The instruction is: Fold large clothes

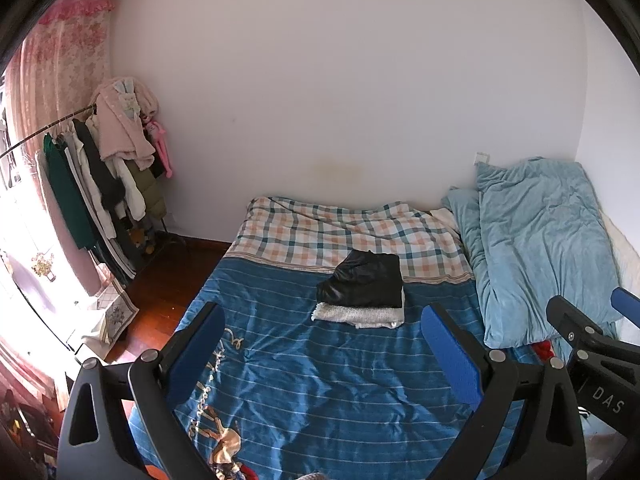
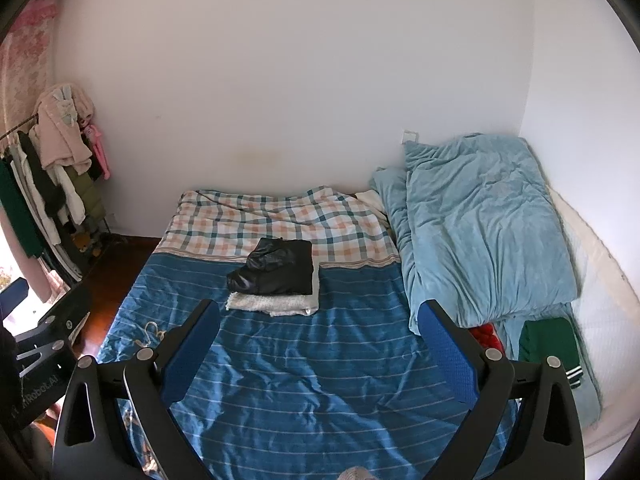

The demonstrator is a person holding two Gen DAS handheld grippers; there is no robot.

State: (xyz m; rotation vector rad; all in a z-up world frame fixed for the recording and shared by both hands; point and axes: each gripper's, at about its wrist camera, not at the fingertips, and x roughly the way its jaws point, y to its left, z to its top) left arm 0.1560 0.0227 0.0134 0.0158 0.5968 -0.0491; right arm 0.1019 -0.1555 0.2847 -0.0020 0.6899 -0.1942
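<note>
Left view. Left tool — blue pads spread wide, nothing between them, held above the near end of the bed. Blue striped cover, rumpled, with a printed figure at the near left corner. Folded stack mid-bed: black garment resting on a white fleecy garment, both lying where the stripes meet the checked sheet. Light blue quilt, bundled along the bed's right side against the wall. Right tool at the right edge, only partly in frame. Clothes rack by the pink curtain, hung full, well apart from the bed.

Right view. Right tool — pads likewise spread, empty, over the striped cover. Same folded stack ahead and slightly left. Green garment with white stripes, loosely bunched at the near right of the bed, just beside the quilt's lower edge; something red shows beneath the quilt next to it. Left tool's body visible at the left edge.

Step in hand, as judged: between items — two pieces look folded and stacked, no cloth gripped. Next move probably calls for reaching right to the green garment, pinching it at two corners and spreading it flat on the open stripes.

Obstacles: quilt crowds the green garment and could be caught with it; the stack sits close to the spreading area.
</note>
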